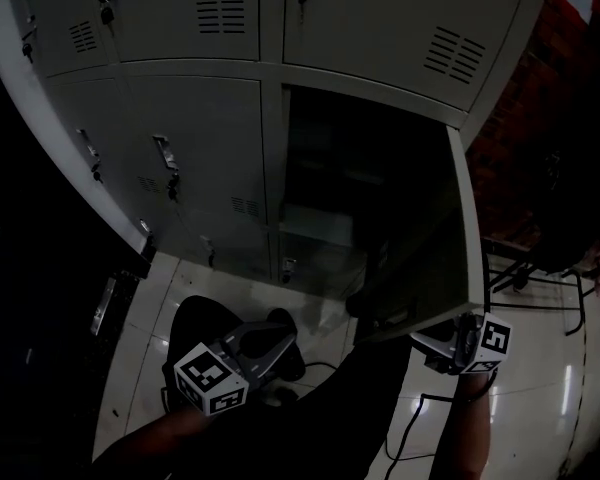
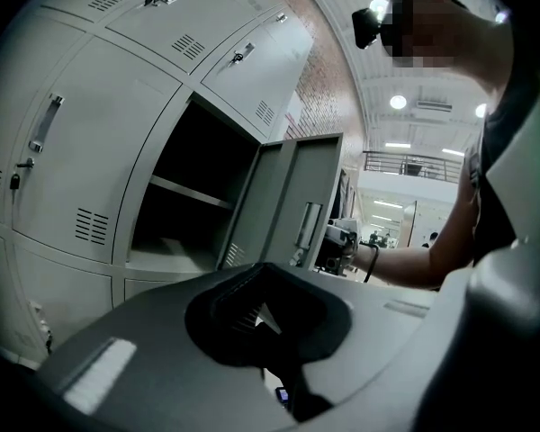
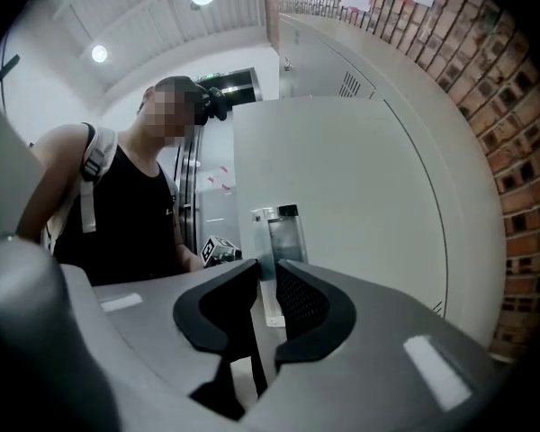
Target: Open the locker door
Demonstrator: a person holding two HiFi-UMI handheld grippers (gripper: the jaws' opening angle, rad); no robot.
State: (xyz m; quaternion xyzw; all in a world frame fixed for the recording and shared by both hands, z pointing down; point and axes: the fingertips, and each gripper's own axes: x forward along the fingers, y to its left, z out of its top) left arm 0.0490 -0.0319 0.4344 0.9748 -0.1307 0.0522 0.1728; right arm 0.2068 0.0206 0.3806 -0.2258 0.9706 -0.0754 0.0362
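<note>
Shiny floor (image 1: 540,398) lies under a wall of grey lockers (image 1: 195,138). One door (image 1: 420,258) stands wide open on the right. The right tongs (image 3: 268,275) pinch its handle (image 3: 279,232). A crooked pull could make them slip off. It looks flat, thin and grey. The left tongs (image 1: 268,346) hang low, clenched on nothing.

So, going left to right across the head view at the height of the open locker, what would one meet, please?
closed locker door with its handle → open compartment → open door, its lower edge clamped by the right gripper → brick wall
</note>
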